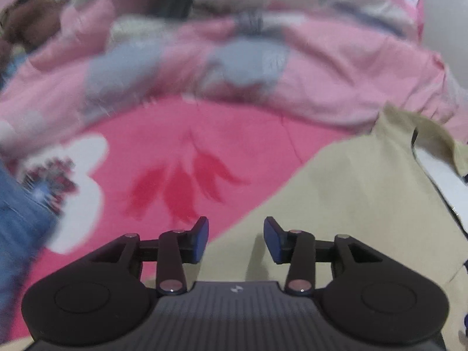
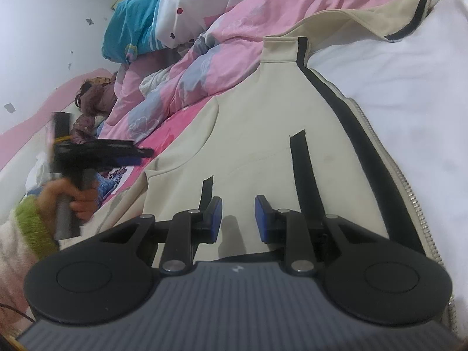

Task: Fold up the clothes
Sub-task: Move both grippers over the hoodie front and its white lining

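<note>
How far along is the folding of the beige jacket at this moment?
Barely begun. Done: the beige zip jacket lies spread on the pink bedsheet, front open, white lining showing. In hand: nothing; the left gripper and right gripper are both open and empty above the cloth. Left: no fold is visible yet, so every fold remains.

Even indoor light, left view motion-blurred

No words, numbers or brand names can be read in either view; the only sign is a small white emblem (image 1: 235, 289) on the ribbed grey body of the left claw's housing, and the same emblem (image 2: 236, 269) on the right one; its shape is too small to make out.
</note>
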Available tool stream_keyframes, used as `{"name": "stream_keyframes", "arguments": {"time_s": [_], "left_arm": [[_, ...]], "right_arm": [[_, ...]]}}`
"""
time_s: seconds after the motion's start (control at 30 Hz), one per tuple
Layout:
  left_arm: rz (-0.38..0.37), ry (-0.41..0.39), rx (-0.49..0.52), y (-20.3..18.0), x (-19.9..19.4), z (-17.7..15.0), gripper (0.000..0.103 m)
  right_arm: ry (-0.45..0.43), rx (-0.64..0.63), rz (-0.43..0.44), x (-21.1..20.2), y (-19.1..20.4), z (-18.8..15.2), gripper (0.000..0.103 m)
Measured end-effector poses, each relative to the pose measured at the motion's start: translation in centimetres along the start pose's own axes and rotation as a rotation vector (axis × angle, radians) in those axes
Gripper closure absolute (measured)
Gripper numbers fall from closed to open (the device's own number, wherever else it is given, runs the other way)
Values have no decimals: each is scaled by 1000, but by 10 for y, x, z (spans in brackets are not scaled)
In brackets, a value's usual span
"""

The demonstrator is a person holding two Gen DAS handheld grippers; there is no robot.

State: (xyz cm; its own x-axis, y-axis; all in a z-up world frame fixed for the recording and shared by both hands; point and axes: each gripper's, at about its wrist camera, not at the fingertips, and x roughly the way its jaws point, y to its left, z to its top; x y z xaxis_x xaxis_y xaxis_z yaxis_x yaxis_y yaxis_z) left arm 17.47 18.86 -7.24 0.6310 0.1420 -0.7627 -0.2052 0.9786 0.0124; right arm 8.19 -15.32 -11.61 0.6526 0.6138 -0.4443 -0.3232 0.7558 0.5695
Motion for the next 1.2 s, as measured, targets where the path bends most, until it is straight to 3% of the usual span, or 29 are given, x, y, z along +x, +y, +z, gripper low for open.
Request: {"name": "stream_keyframes", "arguments": {"time_s": [0.07,0.17,0.37,0.53,0.87,1.03,1.2], "left_arm": [[19,-16,-27,1,10,-4,54],[-3,-29,-44,-4,1,6,58],[-70,-94,81,-53,-9,43,57],[-79,-76,163,-107,28,62,56],[-50,-72,120,-104,29,59,56],[-80,-147,86,-86,-20,63,54],[-119,-188,87,-75,-71,46,54]], "right_arm": [[0,2,1,0,0,0,80],[0,0,-1,0,0,-1,80],[2,-3,-1,1,2,0,79],[3,9,7,0,0,0,79],[7,30,26,-2,-4,1,79],[7,32,26,-3,-3,0,79],[6,36,26,-4,-3,-1,79]]}}
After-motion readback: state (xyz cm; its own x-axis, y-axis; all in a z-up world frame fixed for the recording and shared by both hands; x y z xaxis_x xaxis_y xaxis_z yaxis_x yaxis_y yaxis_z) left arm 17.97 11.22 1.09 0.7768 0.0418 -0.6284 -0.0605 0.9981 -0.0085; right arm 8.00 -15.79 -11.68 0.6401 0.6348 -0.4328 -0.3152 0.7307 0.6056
